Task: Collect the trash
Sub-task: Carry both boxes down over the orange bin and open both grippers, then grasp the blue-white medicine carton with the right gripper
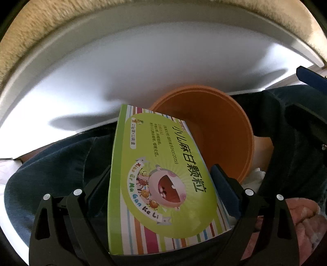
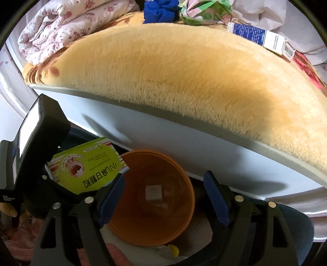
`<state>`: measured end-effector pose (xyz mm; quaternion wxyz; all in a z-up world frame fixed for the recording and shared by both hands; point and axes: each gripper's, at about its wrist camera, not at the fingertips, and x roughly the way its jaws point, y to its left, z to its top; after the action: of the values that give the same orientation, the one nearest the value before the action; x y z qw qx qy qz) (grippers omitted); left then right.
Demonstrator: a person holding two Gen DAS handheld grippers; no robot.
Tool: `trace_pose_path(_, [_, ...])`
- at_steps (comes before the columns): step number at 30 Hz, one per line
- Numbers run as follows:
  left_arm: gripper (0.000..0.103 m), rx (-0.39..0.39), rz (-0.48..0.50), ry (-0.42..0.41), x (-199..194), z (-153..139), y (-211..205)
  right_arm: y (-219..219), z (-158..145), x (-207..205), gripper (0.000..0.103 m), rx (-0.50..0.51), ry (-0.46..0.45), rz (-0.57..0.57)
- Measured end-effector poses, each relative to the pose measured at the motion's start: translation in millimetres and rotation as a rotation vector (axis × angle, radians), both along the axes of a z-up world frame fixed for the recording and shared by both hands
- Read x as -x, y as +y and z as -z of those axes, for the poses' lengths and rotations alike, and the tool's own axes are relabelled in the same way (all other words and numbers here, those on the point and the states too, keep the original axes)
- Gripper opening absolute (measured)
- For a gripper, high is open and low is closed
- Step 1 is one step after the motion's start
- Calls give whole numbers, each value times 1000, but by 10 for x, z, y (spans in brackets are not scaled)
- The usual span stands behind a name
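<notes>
left gripper [image 1: 161, 196]: pointing down, jaws clamped on the green medicine box [image 1: 161, 174], blue pads pressed on its two long sides
right gripper [image 2: 163, 196]: jaws spread wide, nothing between the pads, no contact seen
right gripper position: hovers over the orange bowl [image 2: 151, 196]; bowl shows in the gap between the fingers
green medicine box location: held in the air above a dark bag [image 1: 61, 163], its far corner overlapping the bowl rim in the left wrist view
orange bowl location: sits in the mouth of the dark bag, just below a white bed frame panel [image 2: 184, 143]
bowl contents: pale square thing on the bottom [image 2: 153, 192], can't tell what it is
still on the bed: blue-and-white carton [image 2: 263, 38] on the tan plush blanket [image 2: 173, 81], crumpled green wrapper [image 2: 206, 12] and blue cloth [image 2: 159, 10] at the far edge
cut off: box's near end hidden behind the left gripper body; wrapper and blue cloth clipped by the frame top
hard to read: white crumpled stuff [image 1: 255, 176] beside the bowl, yellow bit [image 2: 173, 250] under it, pinkish blur [image 1: 302, 221] bottom right, all unidentifiable
bag: interior mostly dark, depth and contents unclear
</notes>
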<state>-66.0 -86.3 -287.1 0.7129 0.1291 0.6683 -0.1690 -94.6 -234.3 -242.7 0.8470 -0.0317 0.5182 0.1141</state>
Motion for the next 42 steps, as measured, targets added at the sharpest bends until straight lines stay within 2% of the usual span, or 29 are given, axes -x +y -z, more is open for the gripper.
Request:
trace_pose_path(9, [90,29,19,-101,88,-394,-1,-111,-311,172,78,-19,-78,-9])
trace_pose_path(19, [90,113,3,-274,119,-1113,32,-293,-1094,289,80,-66,-270,12])
trace_pose_path(22, [90,145,-6,-317,114,-1313,73,-307,-1250,237,81,-60,-319,36])
trace_pose_path(32, [90,211,-45,-457,-27,-1928,236,-635,-1552,-5,84,-44,-413,127])
trace_pose_path(36, [90,231,-71,-508,-139,-2095,309,-731,-1631,-127,84,-36,-439,149])
trace_pose_path(42, [90,264,-108,-539,-357,-2239,365,-861,-1656,-402,88,-45,-438,185])
